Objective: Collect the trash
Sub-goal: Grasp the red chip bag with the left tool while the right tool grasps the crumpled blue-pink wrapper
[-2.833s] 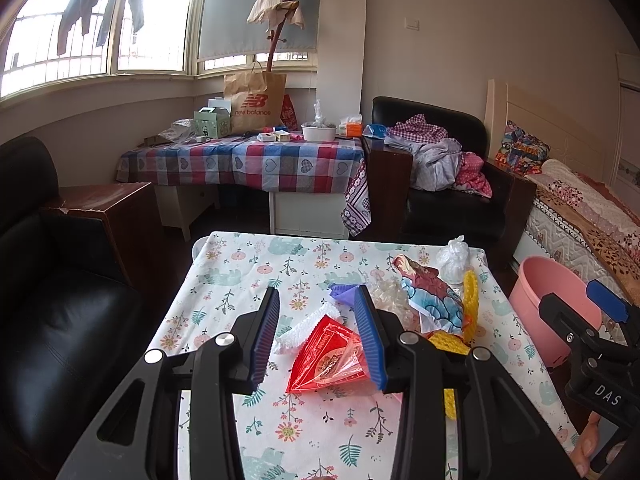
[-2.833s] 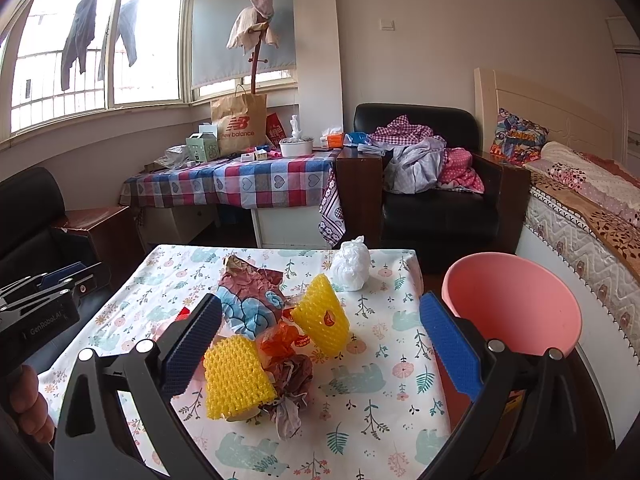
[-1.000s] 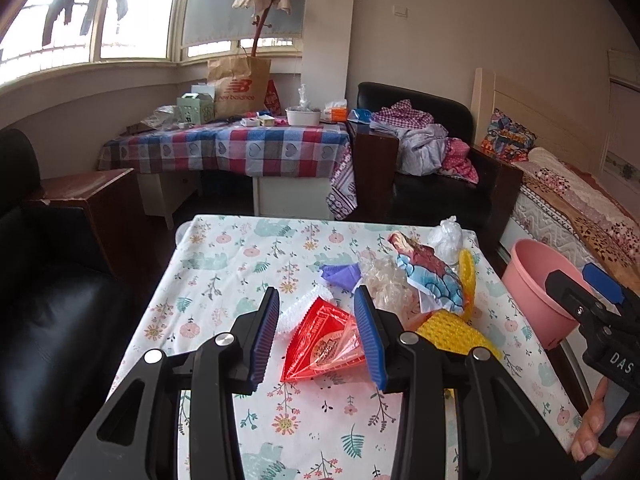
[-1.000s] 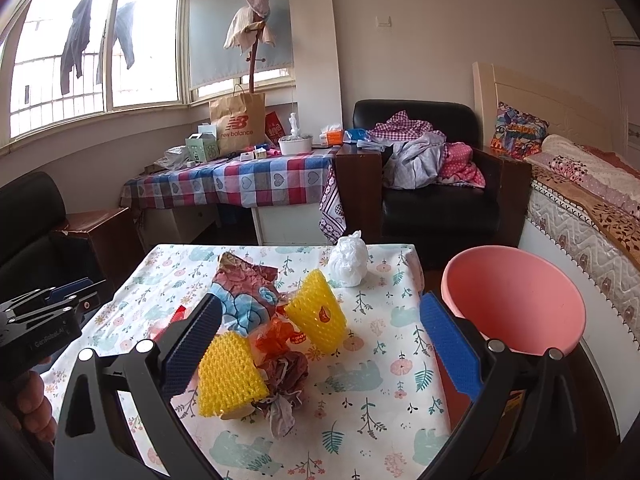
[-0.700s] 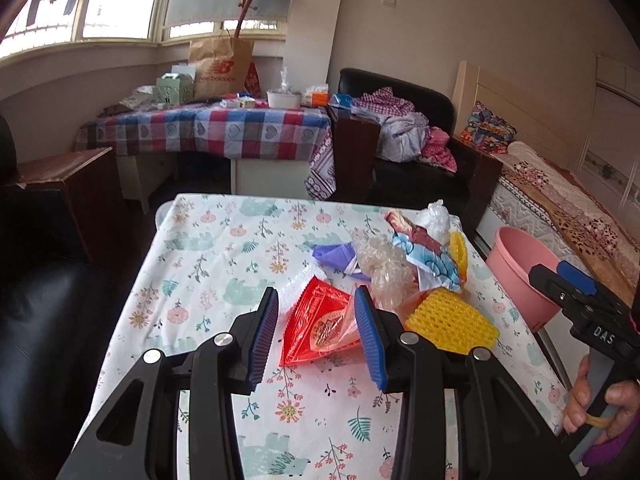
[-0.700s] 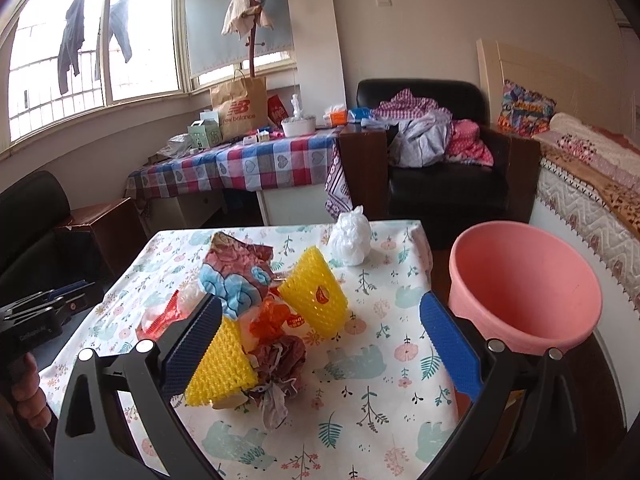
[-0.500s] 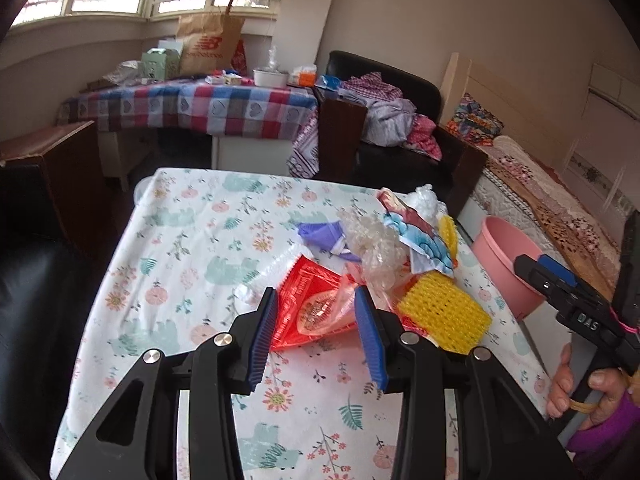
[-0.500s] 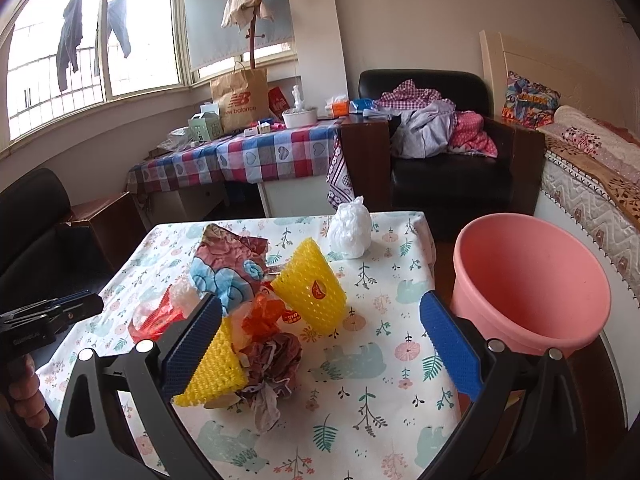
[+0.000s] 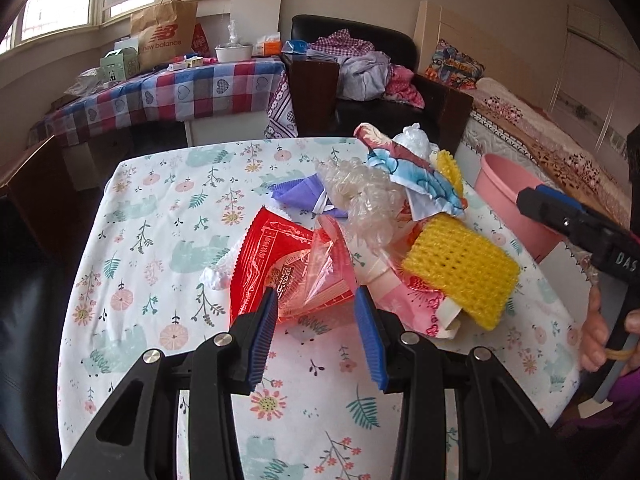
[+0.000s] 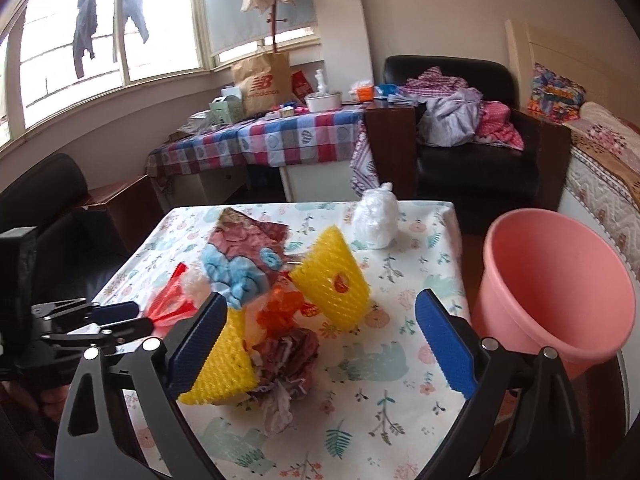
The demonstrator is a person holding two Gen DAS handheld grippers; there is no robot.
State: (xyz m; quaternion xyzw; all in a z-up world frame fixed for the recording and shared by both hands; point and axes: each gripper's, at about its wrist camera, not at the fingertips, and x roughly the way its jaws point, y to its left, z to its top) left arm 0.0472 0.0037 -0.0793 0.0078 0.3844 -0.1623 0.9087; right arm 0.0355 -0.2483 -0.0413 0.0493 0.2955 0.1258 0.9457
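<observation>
Two grippers over floral tablecloth (image 9: pixel 152 200): left gripper (image 9: pixel 316 300), jaws apart, straddles red snack wrapper (image 9: pixel 276 260)'s near edge. Right gripper (image 10: pixel 320 316) gapes wide, empty; pink bucket (image 10: pixel 556 292) at three o'clock.

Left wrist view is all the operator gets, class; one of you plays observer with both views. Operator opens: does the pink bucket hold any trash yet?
Observer: No. The right wrist view looks into the pink bucket, and the inside that shows is bare.
Operator: Is anything hidden past the flat yellow foam net?
Observer: Yes, a crumpled brownish wrapper lies against it, on the right gripper's side.
Operator: Is that gripper holding something?
Observer: No. Its jaws stand wide open, and the pads press on nothing.
</observation>
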